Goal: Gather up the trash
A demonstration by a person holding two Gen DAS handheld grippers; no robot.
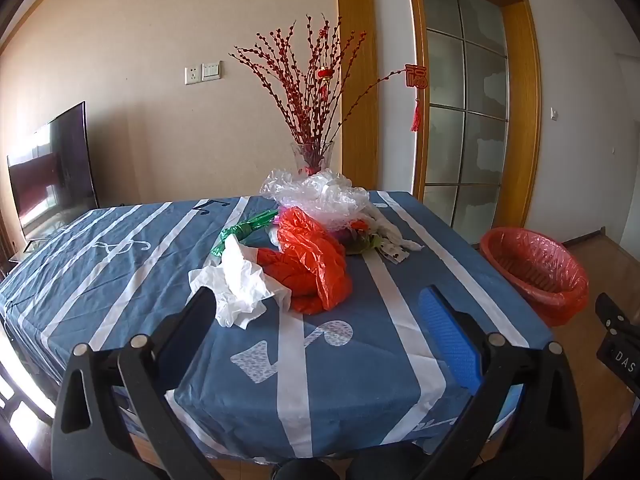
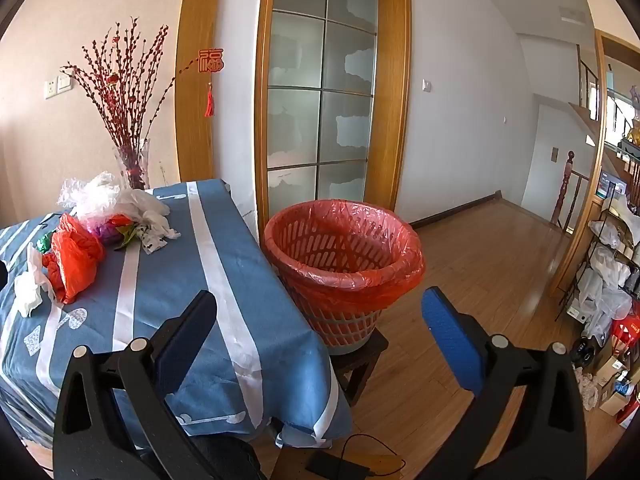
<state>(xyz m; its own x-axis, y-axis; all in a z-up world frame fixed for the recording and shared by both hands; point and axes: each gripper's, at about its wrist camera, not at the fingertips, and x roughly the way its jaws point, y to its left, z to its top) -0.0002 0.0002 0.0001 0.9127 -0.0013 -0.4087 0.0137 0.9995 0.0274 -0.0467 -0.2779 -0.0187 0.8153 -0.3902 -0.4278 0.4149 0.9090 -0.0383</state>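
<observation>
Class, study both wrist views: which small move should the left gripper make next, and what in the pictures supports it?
Probably ease the left gripper forward and down onto the white crumpled paper. Its jaws are open and empty, and that paper is the nearest piece of the pile on the blue tablecloth. The lined red bin stands beside the table, nothing visible inside it.

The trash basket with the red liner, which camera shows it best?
The right wrist view. There the trash basket sits near the middle, whole from rim to base, on a small dark stool beside the table. The left wrist view catches it only at the right edge, with its lower part hidden behind the table.
</observation>
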